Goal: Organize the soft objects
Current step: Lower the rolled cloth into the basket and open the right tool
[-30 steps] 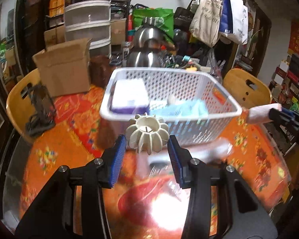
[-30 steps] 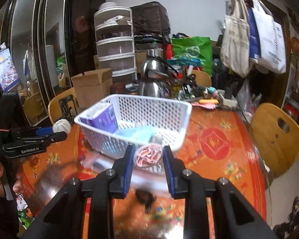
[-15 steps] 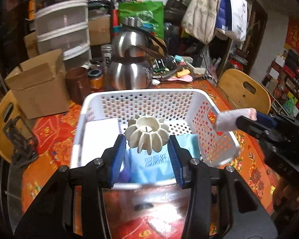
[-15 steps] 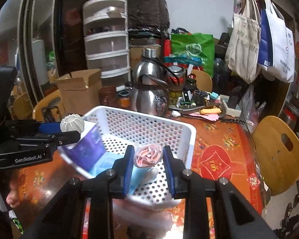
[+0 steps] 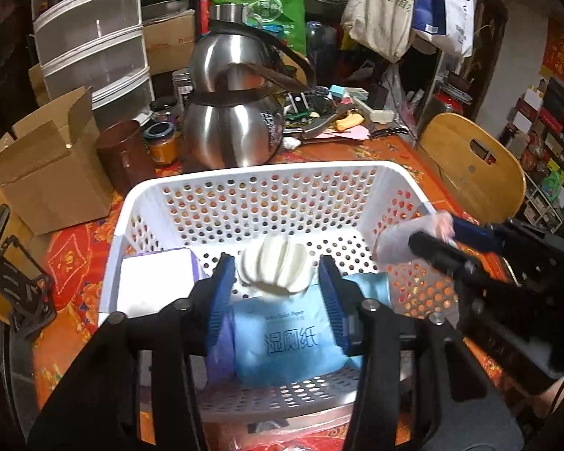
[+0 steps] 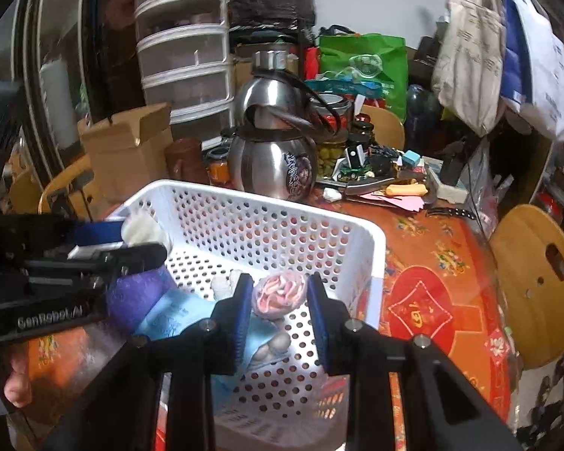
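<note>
One white perforated basket (image 5: 267, 173) sits on the bench (image 6: 443, 248). In it lie one blue wet-wipe pack (image 5: 285, 342) and one purple tissue pack (image 5: 158, 282). There is one cream ribbed soft piece (image 5: 272, 268) and one pink soft piece (image 6: 280, 295). Behind stand two steel kettles (image 5: 233, 135), one cardboard box (image 5: 49, 165), and two wooden chairs (image 5: 470, 173).

A cluttered home dining room (steel kettles (image 5: 232, 139), tote bags (image 5: 383, 3), wooden chairs (image 5: 470, 173)).
</note>
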